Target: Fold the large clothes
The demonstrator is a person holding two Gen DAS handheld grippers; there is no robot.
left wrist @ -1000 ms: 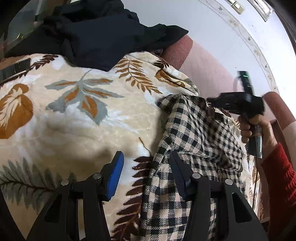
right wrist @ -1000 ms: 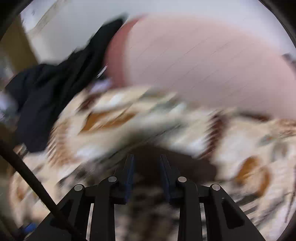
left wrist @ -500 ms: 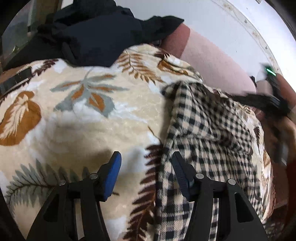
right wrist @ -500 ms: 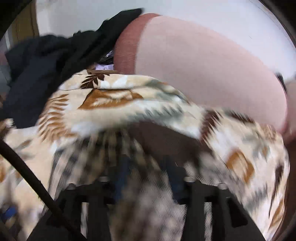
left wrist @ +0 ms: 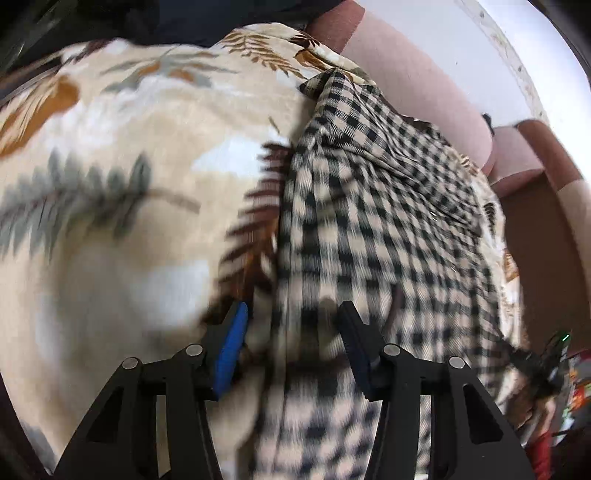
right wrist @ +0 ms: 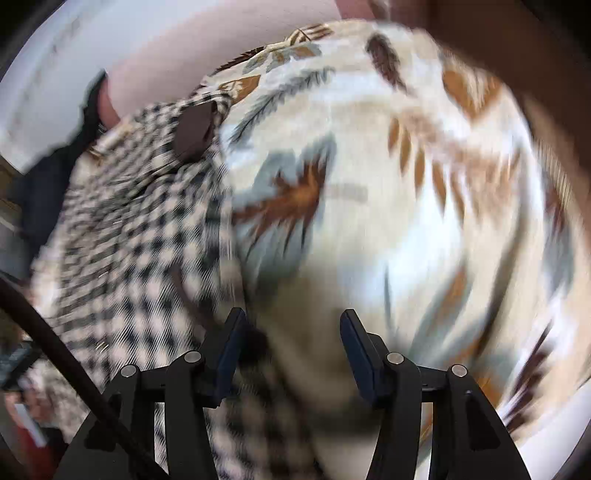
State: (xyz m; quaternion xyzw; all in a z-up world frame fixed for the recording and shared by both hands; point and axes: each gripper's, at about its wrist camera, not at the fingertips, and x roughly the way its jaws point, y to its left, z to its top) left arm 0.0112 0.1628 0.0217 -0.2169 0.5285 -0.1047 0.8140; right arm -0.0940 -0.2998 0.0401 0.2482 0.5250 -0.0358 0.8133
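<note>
Garment: a black-and-cream checked shirt (left wrist: pixel 388 206) lies lengthwise on a leaf-print blanket (left wrist: pixel 122 177); in the left wrist view it runs from the near edge up toward the sofa back; in the right wrist view the same shirt (right wrist: pixel 140 236) occupies the left half of the frame; a dark brown patch (right wrist: pixel 194 129) shows at its far end
Support: the blanket, cream with brown, orange and grey-green leaves, covers the seat of a pink sofa (left wrist: pixel 417 85); the blanket (right wrist: pixel 406 177) fills the right half of the right wrist view
Left gripper (left wrist: pixel 291 332): points down at the shirt's left edge, where checked cloth meets blanket; jaws closing; cloth lies in the gap; the blue pad (left wrist: pixel 231 350) stands apart from the fabric fold; no clamp on the cloth is visible; released
Right gripper (right wrist: pixel 291 332): points down over the shirt's right edge and the blanket beside it; fingers spread; nothing is clamped between them; released; picture heavily blurred
Right gripper, seen from the left: at the lower right rim, a dark blurred shape with a green light (left wrist: pixel 563 336), at the shirt's near right corner; contact with the cloth cannot be told
Background: dark clothing (left wrist: pixel 207 18) is heaped at the blanket's far edge; a white wall (left wrist: pixel 461 40) stands behind the sofa
</note>
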